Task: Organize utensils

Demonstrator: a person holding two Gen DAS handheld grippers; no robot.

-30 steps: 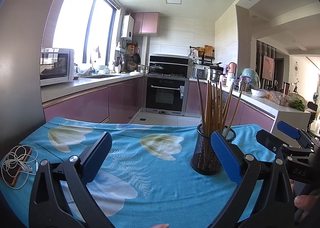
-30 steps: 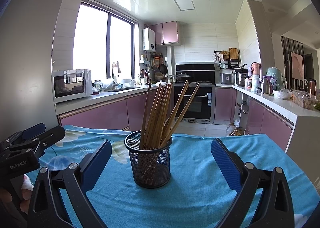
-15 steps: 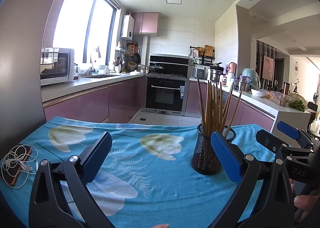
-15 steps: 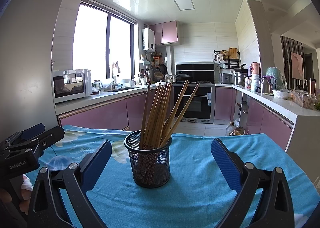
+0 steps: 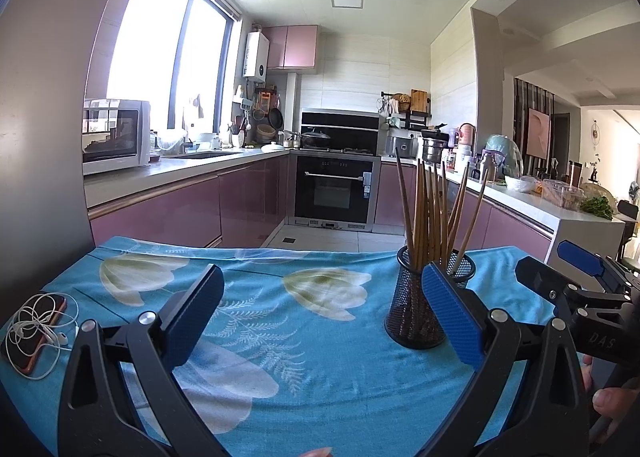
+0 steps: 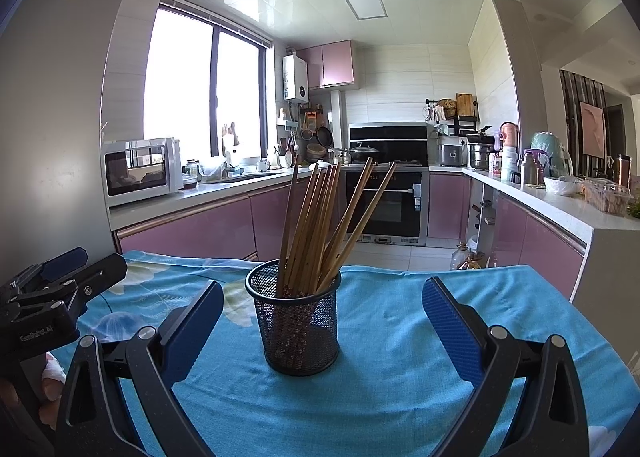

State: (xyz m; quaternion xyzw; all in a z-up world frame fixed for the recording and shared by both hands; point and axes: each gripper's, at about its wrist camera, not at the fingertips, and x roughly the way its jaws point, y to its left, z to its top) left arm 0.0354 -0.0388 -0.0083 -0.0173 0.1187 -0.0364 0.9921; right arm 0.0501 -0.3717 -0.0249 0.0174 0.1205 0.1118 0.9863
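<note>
Jaws wide, chopstick holder [image 6: 298, 327] just ahead.

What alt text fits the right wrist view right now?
A black mesh holder full of wooden chopsticks stands upright on a blue floral tablecloth, between the open right gripper fingers, untouched. The left gripper sits at the left edge; a kitchen lies behind.

"GenRobot.AI" on left tongs [image 6: 66, 271]; "DAS" on right tongs [image 5: 568, 269].

Chopsticks [image 6: 320, 217]: being held upright in the mesh holder [image 6: 298, 327]
Mesh holder: being borne on the tablecloth [image 6: 400, 377]
Phone [image 5: 36, 333]: being kept well left, under the earphones [image 5: 32, 321]
</note>
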